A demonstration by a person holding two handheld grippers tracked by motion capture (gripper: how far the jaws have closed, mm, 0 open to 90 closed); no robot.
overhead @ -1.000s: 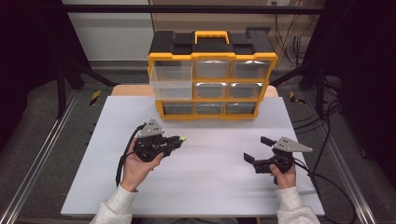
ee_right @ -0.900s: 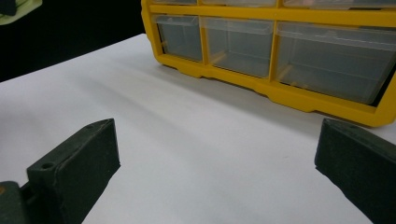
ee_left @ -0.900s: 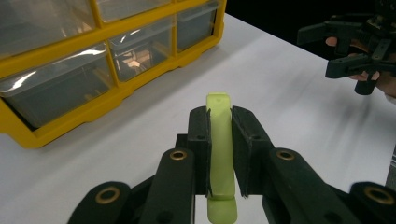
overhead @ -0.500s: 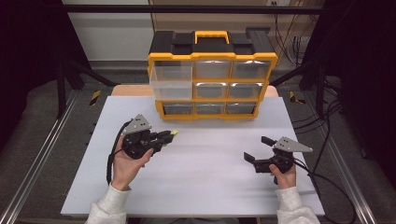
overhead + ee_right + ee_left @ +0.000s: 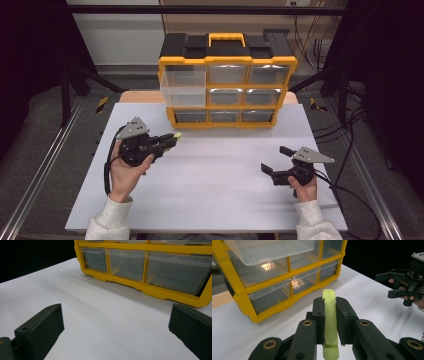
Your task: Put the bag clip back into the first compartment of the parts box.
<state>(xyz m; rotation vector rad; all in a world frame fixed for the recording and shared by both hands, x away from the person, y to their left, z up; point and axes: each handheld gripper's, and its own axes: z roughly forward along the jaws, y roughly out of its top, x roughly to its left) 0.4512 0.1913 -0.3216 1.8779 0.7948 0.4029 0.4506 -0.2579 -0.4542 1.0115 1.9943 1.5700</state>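
From above, a yellow-and-black drawer cabinet stands at the far side of the white surface, its top-left clear drawer pulled out past the frame. The left claw, held in the person's left hand, sits near the cabinet's lower-left corner, pinching a small pale yellow-green piece whose tip pokes out toward the cabinet. The right claw hovers well apart at the right, its jaws spread with nothing between them.

In the left gripper view, the green piece is a flat, narrow plastic strip, lime in colour, standing on edge between the two black jaws, which press on both its faces. Its squared end rises above the jaws, with a small lip at the top. Beyond it lies the cabinet, and the other claw shows far right.

In the right gripper view, the jaws stand wide apart over bare surface, facing the cabinet's bottom row of clear drawers.
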